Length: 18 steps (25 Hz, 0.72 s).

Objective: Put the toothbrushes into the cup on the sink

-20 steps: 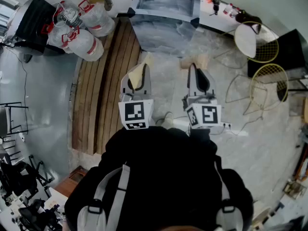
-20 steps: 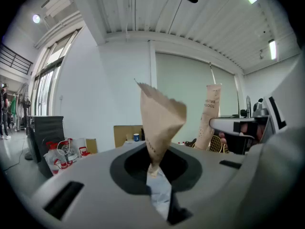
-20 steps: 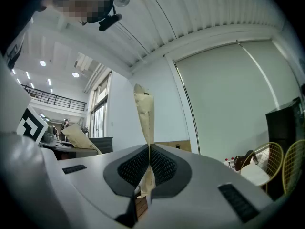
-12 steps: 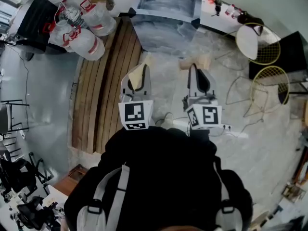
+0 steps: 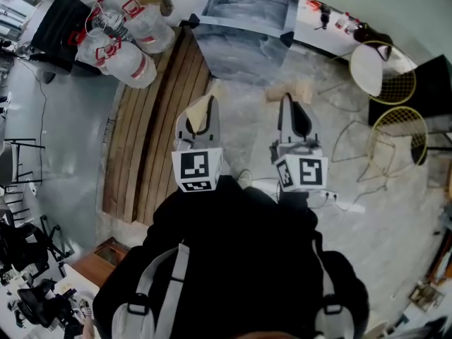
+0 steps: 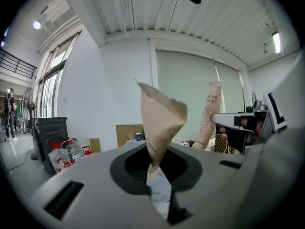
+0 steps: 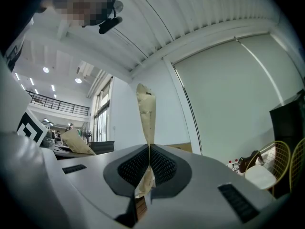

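My left gripper (image 5: pixel 203 111) is shut on a brown paper toothbrush packet (image 6: pixel 159 118), which sticks up out of the jaws with a crumpled top. In the left gripper view the pinch sits low at the middle, at my left gripper (image 6: pixel 155 165). My right gripper (image 5: pixel 288 109) is shut on a second brown packet (image 7: pixel 147 116), seen edge-on there as a thin strip; that same packet (image 6: pixel 210 111) shows its printed face in the left gripper view. Both grippers are held side by side in front of the person's chest. A grey marbled sink counter (image 5: pixel 244 20) lies ahead. No toothbrush cup is clear.
A wooden slatted platform (image 5: pixel 152 119) runs along the left of the floor. Clear bags with red print (image 5: pixel 123 37) are piled at the top left. Two yellow wire chairs (image 5: pixel 392 97) stand to the right, and a small blue cup (image 6: pixel 137 136) stands on a far surface.
The head view has tilted a little, so the floor and counter have slid slightly. Both grippers keep their places and their hold on the packets.
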{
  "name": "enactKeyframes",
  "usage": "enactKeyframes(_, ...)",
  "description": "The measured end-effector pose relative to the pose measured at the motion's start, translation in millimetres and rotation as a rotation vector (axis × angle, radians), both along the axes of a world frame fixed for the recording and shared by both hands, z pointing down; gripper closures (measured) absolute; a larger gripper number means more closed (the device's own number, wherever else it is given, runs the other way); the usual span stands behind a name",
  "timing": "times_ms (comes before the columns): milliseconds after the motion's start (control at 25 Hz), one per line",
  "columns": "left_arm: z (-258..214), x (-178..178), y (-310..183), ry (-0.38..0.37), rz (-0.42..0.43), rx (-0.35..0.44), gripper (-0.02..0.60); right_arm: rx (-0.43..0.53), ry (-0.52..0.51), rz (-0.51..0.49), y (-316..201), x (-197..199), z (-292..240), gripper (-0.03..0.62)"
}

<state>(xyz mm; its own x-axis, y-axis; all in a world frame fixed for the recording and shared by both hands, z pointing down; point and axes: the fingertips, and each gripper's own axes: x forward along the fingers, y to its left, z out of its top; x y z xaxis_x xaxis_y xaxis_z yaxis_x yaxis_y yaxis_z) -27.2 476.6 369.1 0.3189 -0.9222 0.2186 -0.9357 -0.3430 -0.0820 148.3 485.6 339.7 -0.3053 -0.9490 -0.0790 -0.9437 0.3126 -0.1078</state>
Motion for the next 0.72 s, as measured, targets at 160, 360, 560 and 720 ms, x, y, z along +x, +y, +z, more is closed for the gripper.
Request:
enactKeyframes(160,6,3,-12,-0.007,-0.009,-0.001,0.549,0.004,0.003,-0.012,-15,3,5,0.589)
enactKeyframes(360,18,-8,-44,0.012,-0.02,-0.006,0.549,0.018,0.021,-0.022,-48,-11,9,0.589)
enactKeyframes(560,23,-12,-94,0.029,-0.012,-0.002,0.549,0.014,0.042,-0.026,-95,-20,12,0.589)
enactKeyframes(720,22,-19,-145,0.042,-0.004,0.002,0.549,0.016,0.047,-0.024,-145,-30,14,0.588)
